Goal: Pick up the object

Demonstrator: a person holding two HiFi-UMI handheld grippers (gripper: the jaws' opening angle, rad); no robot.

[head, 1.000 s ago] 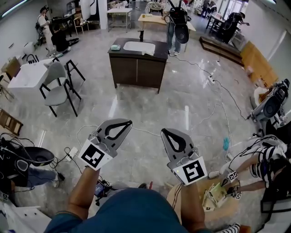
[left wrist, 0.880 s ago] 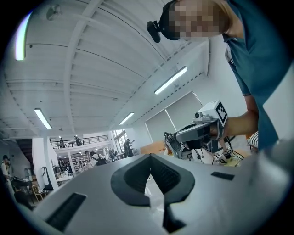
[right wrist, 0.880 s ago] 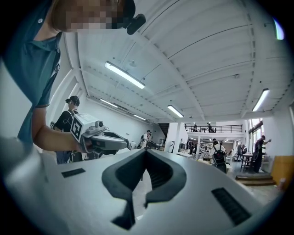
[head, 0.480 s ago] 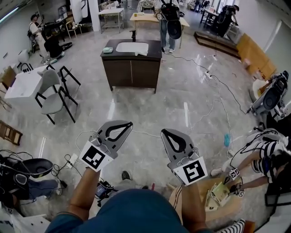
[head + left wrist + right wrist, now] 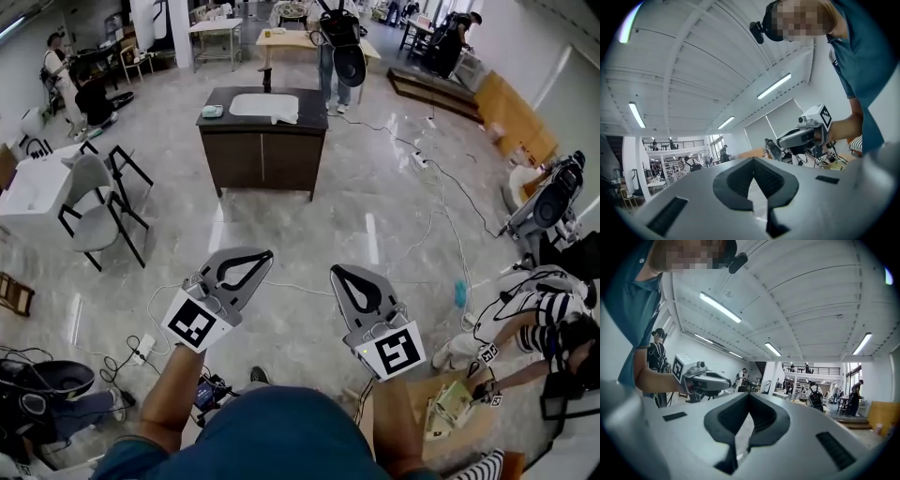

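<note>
My left gripper and right gripper are held level side by side over the floor, both shut with nothing between the jaws. The left gripper view shows its closed tips against the ceiling, and the right gripper beside it. The right gripper view shows closed tips and the left gripper. Far ahead stands a dark cabinet with a white sink. On its top lie a small teal object and a white cloth.
A white table and grey chair stand at the left. Cables run across the floor on the right, where a person in stripes sits by a cardboard box. Another person stands behind the cabinet.
The room has slid leftward in the head view as the wearer walks; the cabinet sits further left. Both grippers keep the same pose and stay shut.
</note>
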